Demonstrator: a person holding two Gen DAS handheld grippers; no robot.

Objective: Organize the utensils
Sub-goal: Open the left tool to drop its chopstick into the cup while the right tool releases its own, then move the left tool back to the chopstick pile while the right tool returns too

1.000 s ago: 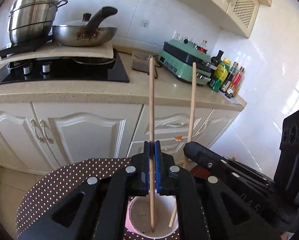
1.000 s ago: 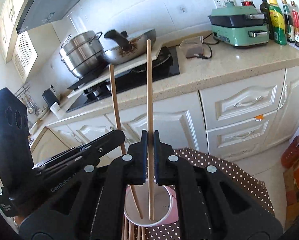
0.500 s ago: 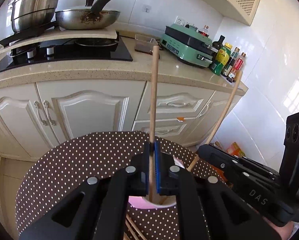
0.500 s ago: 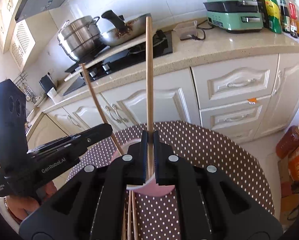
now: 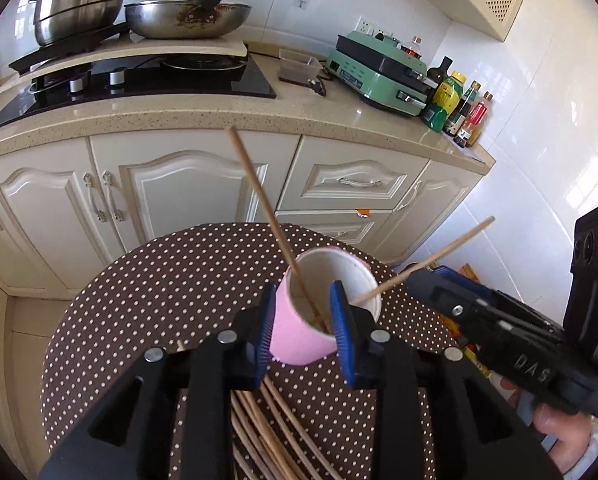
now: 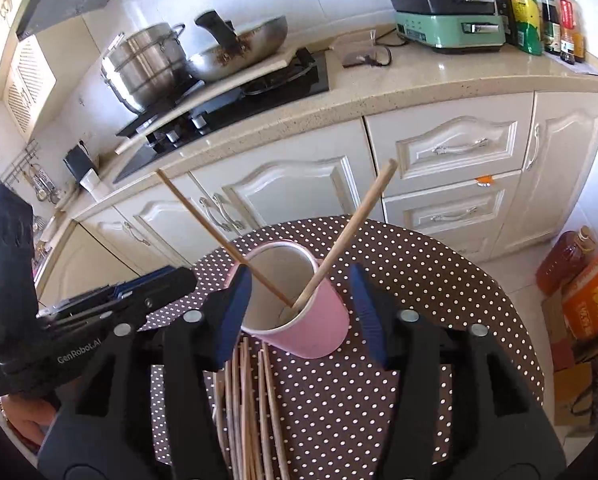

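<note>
My left gripper (image 5: 303, 322) has just been opening; its ribbed blue pads stand apart beside the pink paper cup (image 5: 299, 340), gripping nothing. My right gripper (image 6: 301, 312) has also just been opening, jaws wide around the cup, empty. Two slim wooden chopsticks (image 6: 339, 248) lean crossed inside the cup. More chopsticks (image 6: 251, 408) lie loose on the round brown polka-dot table (image 6: 439, 280).

pink cup (image 5: 299, 336), two chopsticks (image 5: 267, 216) inside

Black grippers (image 5: 305, 320) (image 6: 301, 312), blue ribbed fingers (image 5: 341, 332), silver screws.
</note>
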